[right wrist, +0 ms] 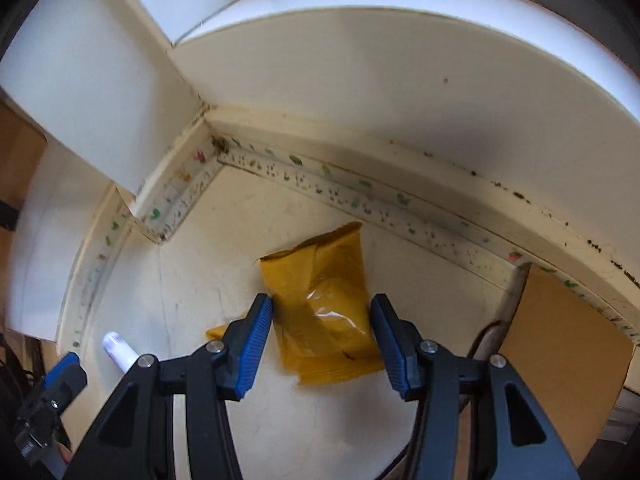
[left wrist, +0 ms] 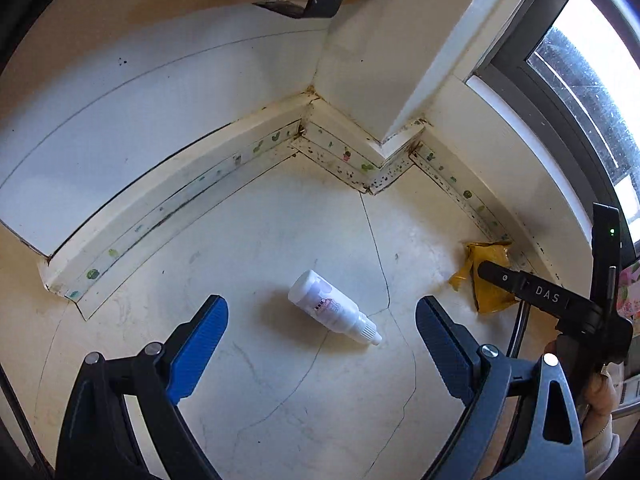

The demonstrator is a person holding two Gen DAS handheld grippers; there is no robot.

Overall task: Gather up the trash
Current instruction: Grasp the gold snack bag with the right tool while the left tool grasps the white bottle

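Note:
A small white plastic bottle (left wrist: 334, 307) lies on its side on the cream floor, nozzle toward the lower right. My left gripper (left wrist: 322, 320) is open and hovers above it, a blue pad on either side, not touching. A crumpled yellow wrapper (right wrist: 326, 302) lies flat on the floor near the wall. My right gripper (right wrist: 322, 312) is open and straddles it, its blue pads close to the wrapper's two sides. The wrapper also shows in the left wrist view (left wrist: 486, 276), partly hidden by the right gripper's body. The bottle shows at the lower left of the right wrist view (right wrist: 120, 350).
A stained white skirting board (left wrist: 280, 148) runs round a wall corner and a jutting pillar (left wrist: 368, 80). A window (left wrist: 592, 92) is on the right. A brown cardboard panel (right wrist: 560, 352) leans against the wall at right. The floor has thin cracks (left wrist: 380, 256).

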